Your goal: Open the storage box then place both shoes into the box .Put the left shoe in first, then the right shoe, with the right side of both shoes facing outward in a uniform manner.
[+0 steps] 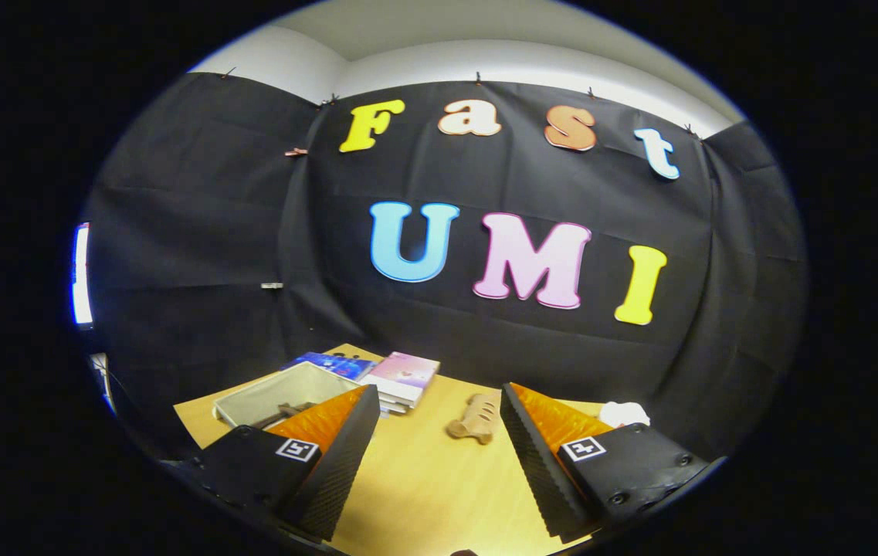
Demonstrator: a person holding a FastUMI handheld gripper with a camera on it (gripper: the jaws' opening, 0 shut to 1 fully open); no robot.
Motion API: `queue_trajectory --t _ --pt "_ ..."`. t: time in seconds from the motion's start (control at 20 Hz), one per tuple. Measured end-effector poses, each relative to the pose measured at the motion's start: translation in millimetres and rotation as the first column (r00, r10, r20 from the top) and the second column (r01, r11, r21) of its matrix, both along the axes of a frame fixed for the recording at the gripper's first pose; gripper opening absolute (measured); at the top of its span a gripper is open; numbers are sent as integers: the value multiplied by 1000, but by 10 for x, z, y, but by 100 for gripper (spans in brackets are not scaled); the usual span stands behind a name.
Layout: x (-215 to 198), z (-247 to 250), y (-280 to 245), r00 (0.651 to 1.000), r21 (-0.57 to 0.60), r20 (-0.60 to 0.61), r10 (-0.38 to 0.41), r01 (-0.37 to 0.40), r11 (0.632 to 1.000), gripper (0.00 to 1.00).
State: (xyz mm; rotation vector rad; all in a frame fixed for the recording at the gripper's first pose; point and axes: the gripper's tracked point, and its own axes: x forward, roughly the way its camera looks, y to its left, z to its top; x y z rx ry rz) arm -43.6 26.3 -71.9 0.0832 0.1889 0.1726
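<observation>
My gripper (435, 455) stands wide and empty above the bench (423, 494). The storage box (284, 394), already open, sits beyond my left finger; one tan shoe (477, 417) lies just ahead. I should approach low, gripping its side. A finger hides the box's contents.
</observation>
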Motion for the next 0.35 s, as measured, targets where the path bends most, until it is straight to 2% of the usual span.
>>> queue_trajectory --t 0.15,0.35 --pt "-53 -137 -160 999 23 -43 -29 30 999 98" --pt "-90 -144 -236 998 17 -47 -30 31 999 98"
